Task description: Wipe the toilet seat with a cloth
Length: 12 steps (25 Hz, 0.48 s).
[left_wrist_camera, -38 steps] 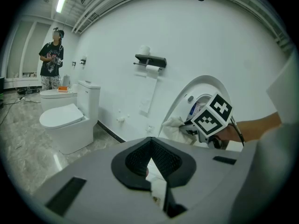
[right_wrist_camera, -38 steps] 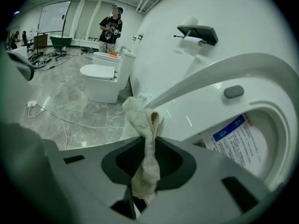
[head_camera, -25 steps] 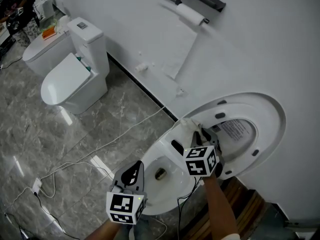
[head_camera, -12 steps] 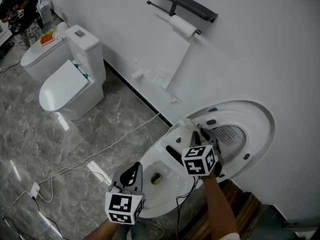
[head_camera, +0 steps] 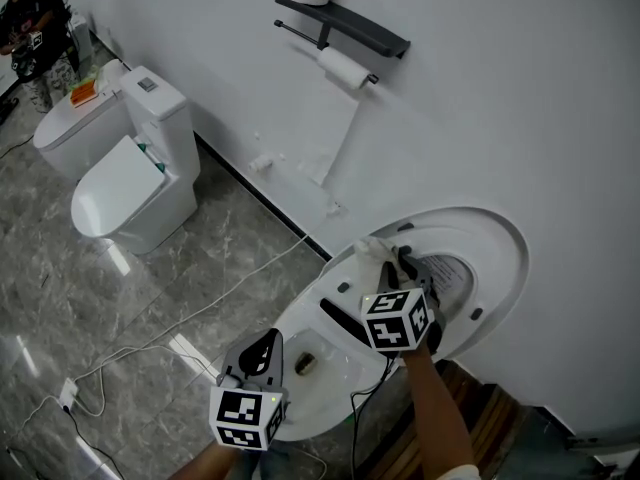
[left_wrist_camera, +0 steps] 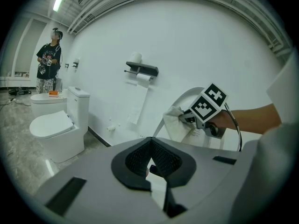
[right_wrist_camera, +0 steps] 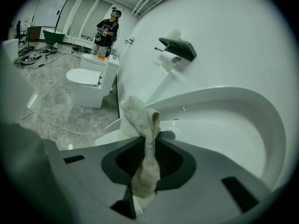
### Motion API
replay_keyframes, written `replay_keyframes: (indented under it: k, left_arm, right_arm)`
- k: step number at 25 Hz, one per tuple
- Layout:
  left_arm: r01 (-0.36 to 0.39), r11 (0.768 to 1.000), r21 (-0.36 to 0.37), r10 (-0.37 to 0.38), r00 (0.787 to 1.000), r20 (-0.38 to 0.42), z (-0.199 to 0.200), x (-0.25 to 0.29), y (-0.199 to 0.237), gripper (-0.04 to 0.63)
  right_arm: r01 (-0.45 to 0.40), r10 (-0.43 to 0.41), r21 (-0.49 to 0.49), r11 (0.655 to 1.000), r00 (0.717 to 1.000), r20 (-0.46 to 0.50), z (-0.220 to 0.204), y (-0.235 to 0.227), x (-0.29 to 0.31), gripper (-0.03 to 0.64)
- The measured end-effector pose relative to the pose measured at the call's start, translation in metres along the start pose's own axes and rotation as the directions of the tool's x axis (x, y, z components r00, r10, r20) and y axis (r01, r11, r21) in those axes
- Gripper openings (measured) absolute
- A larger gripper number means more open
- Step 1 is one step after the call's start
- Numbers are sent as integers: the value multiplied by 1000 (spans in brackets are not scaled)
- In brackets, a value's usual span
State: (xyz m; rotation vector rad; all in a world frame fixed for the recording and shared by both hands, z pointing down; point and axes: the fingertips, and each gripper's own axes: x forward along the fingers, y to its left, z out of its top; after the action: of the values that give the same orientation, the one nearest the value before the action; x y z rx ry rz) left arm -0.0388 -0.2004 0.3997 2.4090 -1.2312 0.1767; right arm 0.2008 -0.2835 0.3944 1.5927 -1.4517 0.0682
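The toilet's seat (head_camera: 495,268) stands raised against the wall above the white bowl (head_camera: 335,368). My right gripper (head_camera: 393,264) is shut on a pale beige cloth (head_camera: 372,250), which it holds against the raised seat's upper left part. In the right gripper view the cloth (right_wrist_camera: 143,125) hangs bunched between the jaws in front of the seat (right_wrist_camera: 247,115). My left gripper (head_camera: 262,346) hovers over the bowl's front rim, shut and empty. The left gripper view shows its closed fingertips (left_wrist_camera: 150,161) and, beyond them, the right gripper's cloth (left_wrist_camera: 176,124).
A second toilet (head_camera: 125,183) with its lid down stands to the left, with a third (head_camera: 65,133) behind it beside a standing person (head_camera: 25,18). A paper roll (head_camera: 345,68) hangs under a dark shelf (head_camera: 345,23). A white cable (head_camera: 200,313) crosses the marble floor.
The head view has tilted, so the wall shelf has come into sight. Both grippers have kept about the same places, and the cloth stays on the raised seat.
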Motion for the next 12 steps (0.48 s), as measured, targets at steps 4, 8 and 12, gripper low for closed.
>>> replay_keyframes:
  k: [4,8,12]
  left_arm:
    - [10,1000,3,-10,1000,-2,1,-1,-4,2]
    - [14,1000,3,-14,1000,-5,2,0,-7,0]
    - [24,1000,3,-24,1000,-5,4,-1,-12,0]
  right_arm:
    - [-1,1,11,1000,1000,0,0,-3,-4,76]
    - [-2,1,17,1000,1000,6,1,-7,-8,75]
    - [-6,5,40,999,1000,9,2,-13,-13,76]
